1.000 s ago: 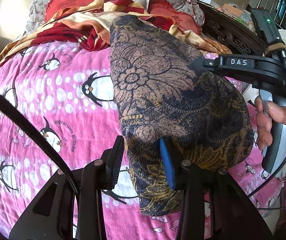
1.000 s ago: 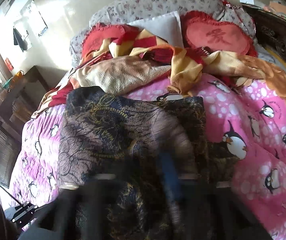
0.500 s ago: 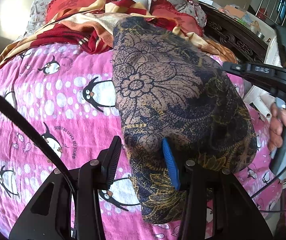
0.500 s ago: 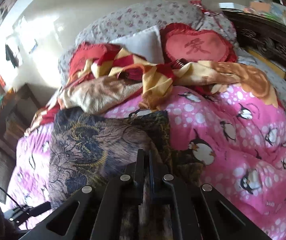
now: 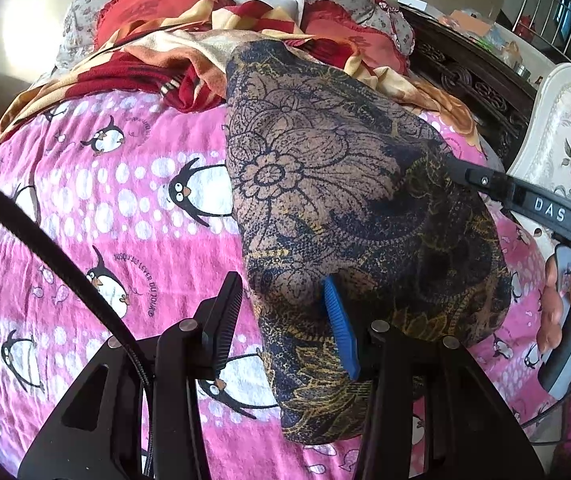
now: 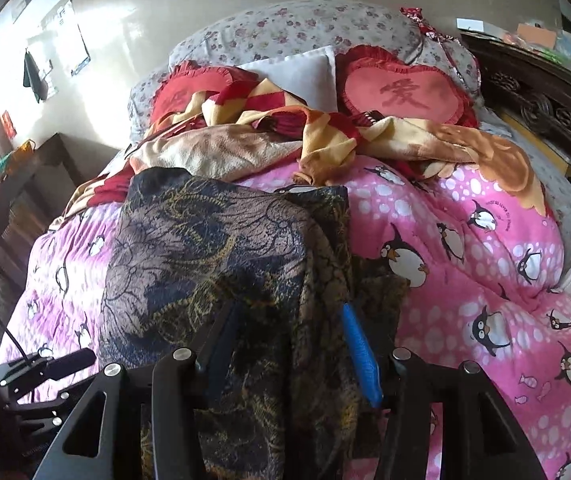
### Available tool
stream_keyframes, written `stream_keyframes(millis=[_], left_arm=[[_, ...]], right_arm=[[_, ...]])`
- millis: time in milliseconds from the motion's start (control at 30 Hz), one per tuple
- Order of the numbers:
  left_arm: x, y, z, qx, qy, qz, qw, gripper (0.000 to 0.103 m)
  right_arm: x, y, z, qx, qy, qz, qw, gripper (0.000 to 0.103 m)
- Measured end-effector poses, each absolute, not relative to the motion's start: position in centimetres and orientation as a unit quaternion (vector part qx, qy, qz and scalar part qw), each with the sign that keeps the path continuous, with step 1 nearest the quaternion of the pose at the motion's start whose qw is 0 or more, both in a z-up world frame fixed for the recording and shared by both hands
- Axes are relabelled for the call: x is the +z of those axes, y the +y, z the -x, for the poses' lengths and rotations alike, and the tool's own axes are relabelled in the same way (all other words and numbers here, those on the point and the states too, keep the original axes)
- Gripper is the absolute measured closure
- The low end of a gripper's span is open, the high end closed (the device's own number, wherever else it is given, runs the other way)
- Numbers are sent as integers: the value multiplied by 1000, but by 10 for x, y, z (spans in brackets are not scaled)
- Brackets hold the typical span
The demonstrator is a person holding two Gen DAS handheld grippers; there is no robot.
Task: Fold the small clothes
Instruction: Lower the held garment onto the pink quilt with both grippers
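Note:
A dark blue and tan floral garment [image 5: 349, 208] lies folded over on the pink penguin bedspread [image 5: 97, 216]. My left gripper [image 5: 285, 320] is open at the garment's near left edge, its blue pad against the cloth. My right gripper [image 6: 293, 344] is open, its fingers spread over the garment [image 6: 205, 256]. It also shows in the left wrist view [image 5: 533, 204], reaching in from the right onto the cloth.
A red and yellow blanket [image 6: 325, 136] and heart-shaped red cushions [image 6: 405, 92] are heaped at the head of the bed. A dark carved wooden frame [image 5: 477, 80] runs along the right side. A dark table [image 6: 13, 192] stands at the left.
My right gripper was shut on the garment half a second ago and has opened. It has lowered toward the cloth. My left gripper has stayed open in place.

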State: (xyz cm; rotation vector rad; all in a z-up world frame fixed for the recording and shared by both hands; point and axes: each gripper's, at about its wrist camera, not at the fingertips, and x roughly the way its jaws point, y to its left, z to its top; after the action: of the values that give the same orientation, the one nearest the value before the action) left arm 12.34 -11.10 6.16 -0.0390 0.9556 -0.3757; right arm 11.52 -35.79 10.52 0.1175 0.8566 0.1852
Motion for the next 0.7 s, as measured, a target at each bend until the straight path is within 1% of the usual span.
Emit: stream_keyframes(millis=[100, 133, 167, 200, 267, 300, 433, 467, 500, 533, 633, 667, 700], left_arm=[[64, -111, -123, -177, 455, 19, 873, 61], [65, -111, -123, -177, 455, 20, 873, 61], [66, -111, -123, -177, 454, 20, 873, 61], [66, -111, -124, -177, 454, 20, 873, 61], [67, -111, -125, -176, 454, 19, 873, 61], [67, -111, -126, -177, 454, 20, 873, 61], [68, -109, -133, -181, 452, 29, 873, 60], [67, -108, -136, -184, 453, 37, 872, 57], [64, -106, -141, -189, 457, 51, 868, 48], [62, -104, -144, -191, 459, 63, 865, 44], [55, -101, -152, -199, 468, 89, 857, 44], [53, -102, -153, -205, 467, 86, 856, 44], [52, -104, -154, -210, 465, 82, 856, 43]], right_arm=[[105, -357, -113, 92, 417, -52, 903, 53], [104, -357, -112, 93, 419, -49, 902, 62], [103, -356, -112, 95, 423, -46, 900, 77], [102, -356, -112, 97, 426, -42, 898, 81], [100, -355, -110, 95, 427, -29, 899, 93], [101, -355, -109, 93, 424, -23, 900, 97], [105, -372, -106, 74, 412, -27, 908, 99], [100, -381, -110, 69, 421, -41, 904, 99], [93, -389, -114, 64, 430, -55, 899, 99], [87, -394, -116, 63, 438, -67, 894, 99], [84, -406, -111, 87, 424, -110, 895, 99], [85, -410, -109, 100, 415, -125, 896, 94], [85, -412, -108, 111, 412, -136, 894, 86]])
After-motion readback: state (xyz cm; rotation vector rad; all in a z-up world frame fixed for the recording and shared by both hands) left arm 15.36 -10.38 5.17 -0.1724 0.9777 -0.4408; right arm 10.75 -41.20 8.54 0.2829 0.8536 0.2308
